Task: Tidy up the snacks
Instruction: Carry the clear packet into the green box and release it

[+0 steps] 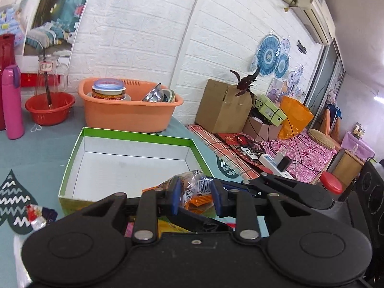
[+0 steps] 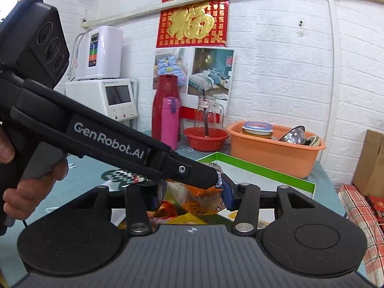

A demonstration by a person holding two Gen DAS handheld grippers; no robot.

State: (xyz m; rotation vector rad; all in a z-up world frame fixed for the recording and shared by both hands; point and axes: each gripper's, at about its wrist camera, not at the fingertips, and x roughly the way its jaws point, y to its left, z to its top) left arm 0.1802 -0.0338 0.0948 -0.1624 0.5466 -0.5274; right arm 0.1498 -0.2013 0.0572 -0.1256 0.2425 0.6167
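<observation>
I am holding an orange snack packet [image 1: 195,189] in my left claw [image 1: 195,198], whose blue pads are pressed in against its sides, so the claw is narrowed onto the crinkly film rather than fully shut. In the right wrist view the same packet [image 2: 199,199] is sitting between the fingers of my right claw [image 2: 194,198], which are standing about as wide as the packet; whether they are actually pinching it I cannot tell. The left claw is crossing in from the left and gripping the packet's top edge. The packet is hanging just in front of the near wall of the green-rimmed box [image 1: 79,144], whose white floor is bare, above more wrappers lying on the table [image 1: 36,141]. To do this well, I am thinking one claw should carry the packet alone, lifting it clear of the near wall, and releasing low over the floor.
</observation>
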